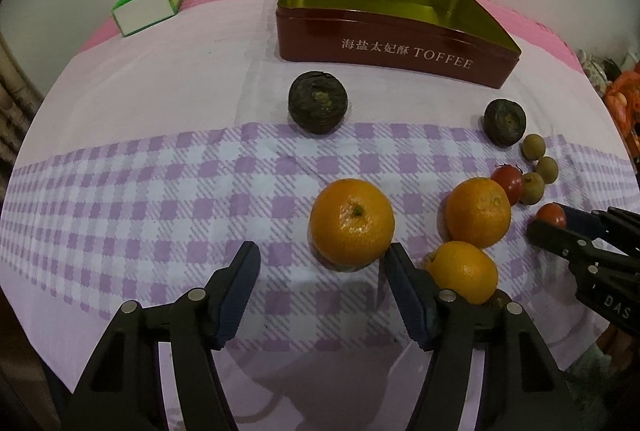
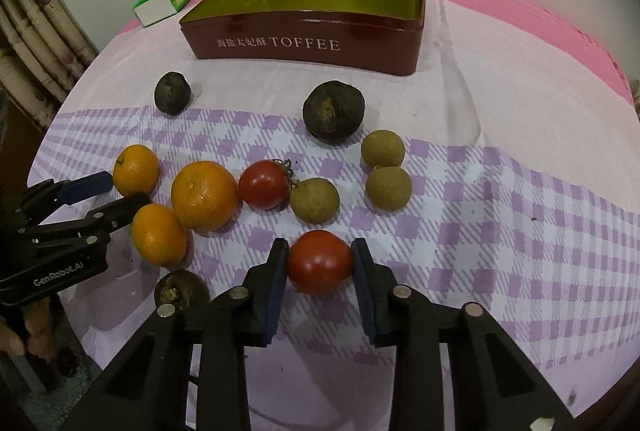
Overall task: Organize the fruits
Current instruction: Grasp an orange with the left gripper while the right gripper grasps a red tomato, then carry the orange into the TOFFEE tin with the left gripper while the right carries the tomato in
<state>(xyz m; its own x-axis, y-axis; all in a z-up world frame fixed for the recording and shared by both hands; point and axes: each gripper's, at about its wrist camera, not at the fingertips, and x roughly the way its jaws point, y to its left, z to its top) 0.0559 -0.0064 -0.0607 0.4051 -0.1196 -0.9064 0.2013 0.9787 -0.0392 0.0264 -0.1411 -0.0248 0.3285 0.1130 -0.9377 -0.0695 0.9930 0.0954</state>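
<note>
My right gripper (image 2: 320, 263) clasps a red tomato (image 2: 320, 261) on the checked cloth (image 2: 500, 199), well in front of the red toffee tin (image 2: 304, 47). Left of it, my left gripper (image 1: 320, 263) hangs spread beside three oranges (image 2: 204, 195).

We see bare cloth (image 1: 160, 119) at nine o'clock; oranges (image 1: 352, 223) crowd three o'clock, and two dark fruits (image 1: 318, 107) stand before the tin (image 1: 384, 51) at twelve.

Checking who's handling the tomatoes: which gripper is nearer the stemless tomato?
Right. The right gripper has its pads against both sides of the stemless tomato. The left gripper sits open by the oranges, farther off.
</note>
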